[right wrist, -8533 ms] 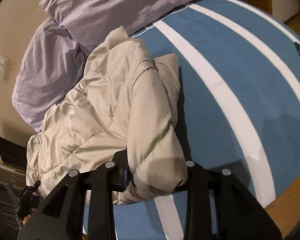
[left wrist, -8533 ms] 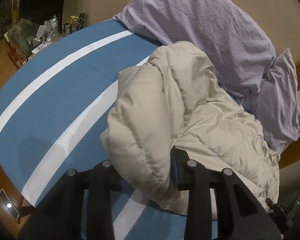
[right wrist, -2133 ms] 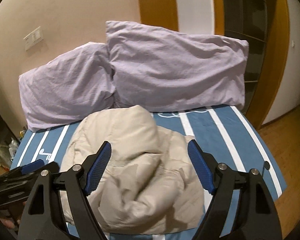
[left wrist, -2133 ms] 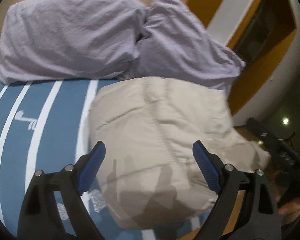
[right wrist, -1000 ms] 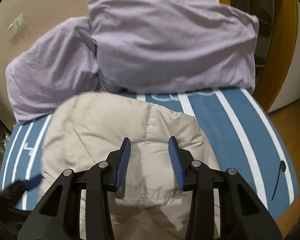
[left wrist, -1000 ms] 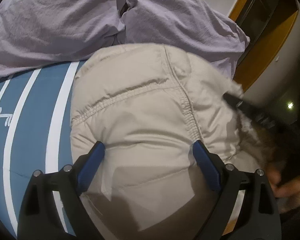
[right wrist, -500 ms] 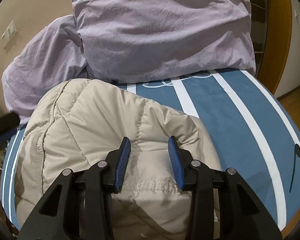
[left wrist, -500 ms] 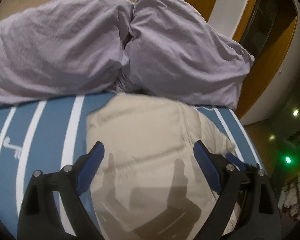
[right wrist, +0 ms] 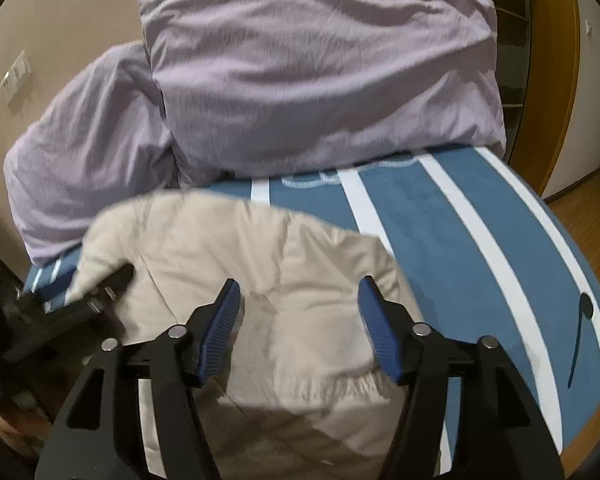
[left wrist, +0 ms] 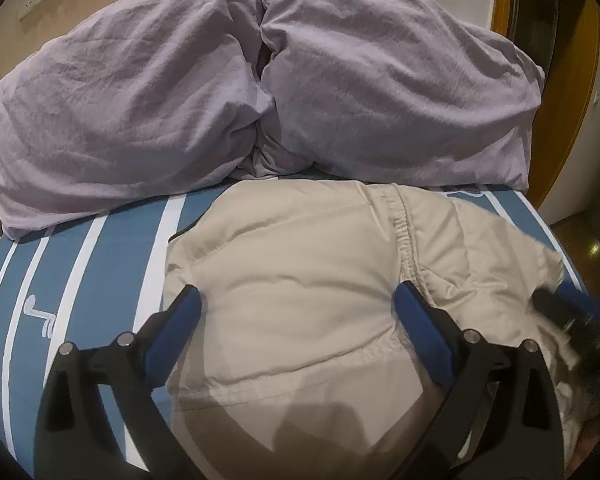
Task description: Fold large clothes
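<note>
The bed (left wrist: 100,264) wears a blue cover with white stripes. A folded beige jacket (left wrist: 300,280) lies on it. Two lilac pillows (right wrist: 320,80) rest at its head.

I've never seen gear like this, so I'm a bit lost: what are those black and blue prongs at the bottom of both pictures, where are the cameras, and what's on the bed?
There is no robot here. A person holds a two-fingered claw in each hand, and a wide-angle camera on each looks forward along its fingers. One picture comes from the left claw, the other from the right claw. Both are open and hold nothing. Under them a beige puffy jacket, folded into a bundle, lies on a blue bedspread with white stripes. Two lilac pillows lean at the head of the bed. The task is folding large clothes.
</note>
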